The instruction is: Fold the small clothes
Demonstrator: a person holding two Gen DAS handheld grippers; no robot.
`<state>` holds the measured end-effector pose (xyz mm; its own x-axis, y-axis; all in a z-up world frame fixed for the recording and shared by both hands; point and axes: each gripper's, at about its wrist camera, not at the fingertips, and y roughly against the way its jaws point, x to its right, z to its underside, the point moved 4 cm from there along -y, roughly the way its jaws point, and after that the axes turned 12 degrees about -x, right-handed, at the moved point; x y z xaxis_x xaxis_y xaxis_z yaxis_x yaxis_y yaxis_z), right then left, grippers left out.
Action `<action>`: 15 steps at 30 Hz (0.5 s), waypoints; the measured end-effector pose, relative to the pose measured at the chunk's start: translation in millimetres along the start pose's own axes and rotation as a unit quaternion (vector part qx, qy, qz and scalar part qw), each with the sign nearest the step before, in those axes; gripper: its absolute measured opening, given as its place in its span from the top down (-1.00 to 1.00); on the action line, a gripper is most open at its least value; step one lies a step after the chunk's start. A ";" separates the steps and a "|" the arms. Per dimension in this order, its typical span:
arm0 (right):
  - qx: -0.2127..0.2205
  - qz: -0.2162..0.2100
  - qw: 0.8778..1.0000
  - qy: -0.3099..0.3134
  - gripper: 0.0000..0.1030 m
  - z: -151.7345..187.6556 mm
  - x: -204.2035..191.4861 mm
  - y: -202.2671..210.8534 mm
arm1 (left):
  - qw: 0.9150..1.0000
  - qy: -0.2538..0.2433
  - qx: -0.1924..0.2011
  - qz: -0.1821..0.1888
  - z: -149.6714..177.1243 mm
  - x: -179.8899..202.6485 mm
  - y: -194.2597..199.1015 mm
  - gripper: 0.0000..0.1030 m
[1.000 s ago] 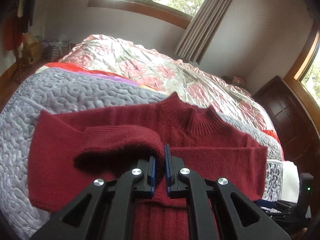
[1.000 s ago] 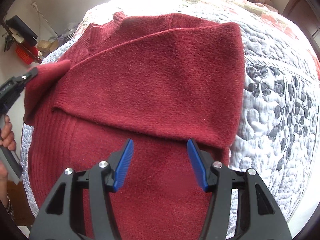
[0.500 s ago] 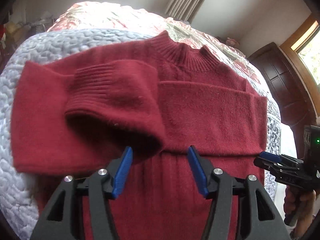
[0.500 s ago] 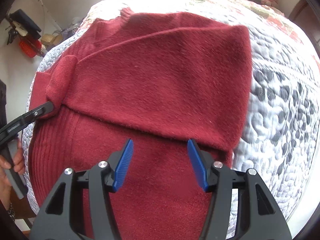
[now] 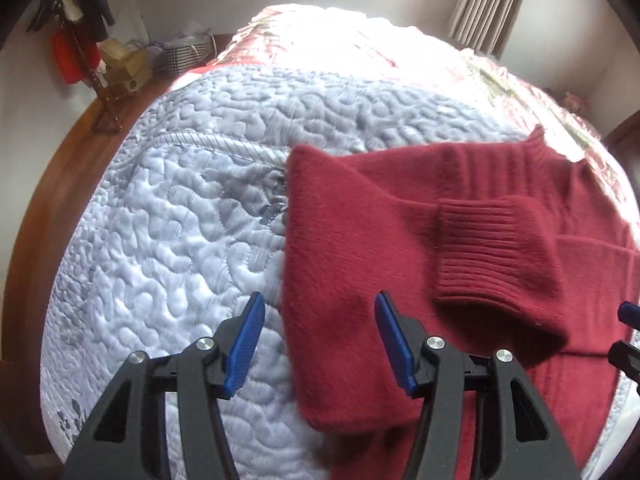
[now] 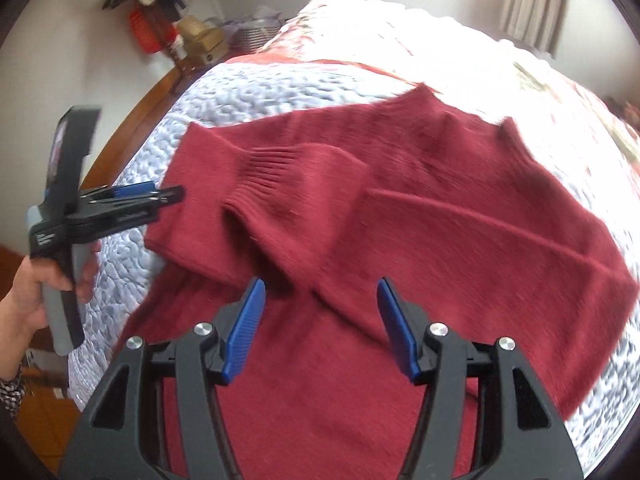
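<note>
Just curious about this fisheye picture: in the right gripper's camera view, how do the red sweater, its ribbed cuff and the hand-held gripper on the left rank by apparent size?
1. Red sweater, by far.
2. Left gripper with its handle.
3. Ribbed cuff, though the gripper's nearness makes this pair unsure.

Bed (image 5: 168, 248) with grey quilted cover; red sweater (image 6: 400, 220) lies flat on it, sleeves folded inward.

A: Left gripper (image 5: 319, 340): black angular frame, blue ribbed pads (image 5: 245, 344), silver round screws on the finger arms.

B: Right gripper (image 6: 320, 326): same build. At the right-wrist frame's left edge, a hand (image 6: 38, 294) grips a grey handle; black body, small white label. Checked cuff (image 6: 10, 390) at the wrist.
</note>
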<state>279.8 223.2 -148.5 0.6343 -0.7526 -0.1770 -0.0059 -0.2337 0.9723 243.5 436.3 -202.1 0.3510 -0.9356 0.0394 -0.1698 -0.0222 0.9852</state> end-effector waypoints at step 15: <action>-0.055 0.074 0.994 0.053 0.73 -56.7 -47.2 -84.8 | 0.998 -0.007 -0.045 0.037 -9.4 -16.7 -41.1 -0.16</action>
<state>294.2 313.5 -213.9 0.7113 -0.7026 -0.0199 -0.0243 -0.0529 0.9983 253.2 456.1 -241.7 0.3281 -0.9380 0.1114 -0.1120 0.0784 0.9906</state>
